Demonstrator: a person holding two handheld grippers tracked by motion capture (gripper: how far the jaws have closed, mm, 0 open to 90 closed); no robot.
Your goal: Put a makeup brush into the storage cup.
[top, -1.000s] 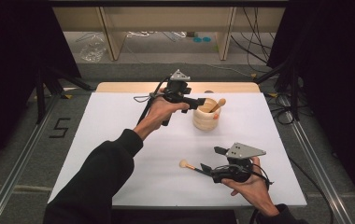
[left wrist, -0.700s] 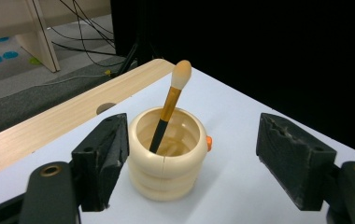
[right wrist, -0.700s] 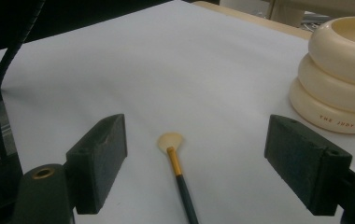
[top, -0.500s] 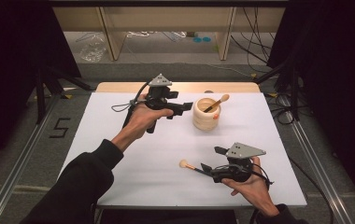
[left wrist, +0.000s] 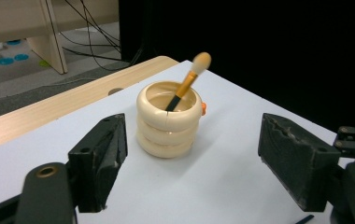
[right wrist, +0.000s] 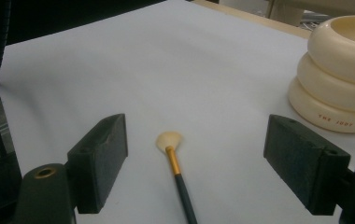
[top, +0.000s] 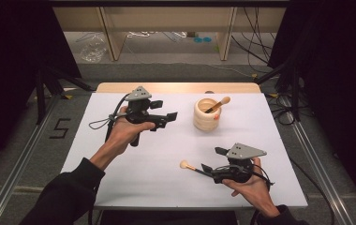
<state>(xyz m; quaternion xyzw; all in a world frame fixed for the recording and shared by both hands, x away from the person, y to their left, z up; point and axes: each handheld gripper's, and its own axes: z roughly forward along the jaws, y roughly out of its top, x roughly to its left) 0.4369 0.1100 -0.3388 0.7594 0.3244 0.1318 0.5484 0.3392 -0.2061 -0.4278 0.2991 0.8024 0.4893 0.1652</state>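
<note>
A cream ringed cup [top: 206,116] stands on the white table at the back right, with a gold-handled brush [top: 218,103] leaning in it. In the left gripper view the cup [left wrist: 168,125] and its brush [left wrist: 185,86] lie ahead, clear of the jaws. My left gripper [top: 164,110] hovers left of the cup, open and empty. A second brush [top: 191,167] lies flat on the table near the front. My right gripper [top: 212,159] is open around its handle end; in the right gripper view that brush [right wrist: 176,169] lies between the wide jaws, untouched.
A white sheet [top: 157,159] covers the table, with a bare wooden strip [top: 176,87] along the far edge. Metal rails [top: 21,159] run along both sides. Cables and shelving legs sit on the floor beyond the table. The cup [right wrist: 344,79] is at the right in the right gripper view.
My left gripper has drawn back to the left, away from the cup, with nothing in it. The brush stays in the cup. The right gripper has not moved.
</note>
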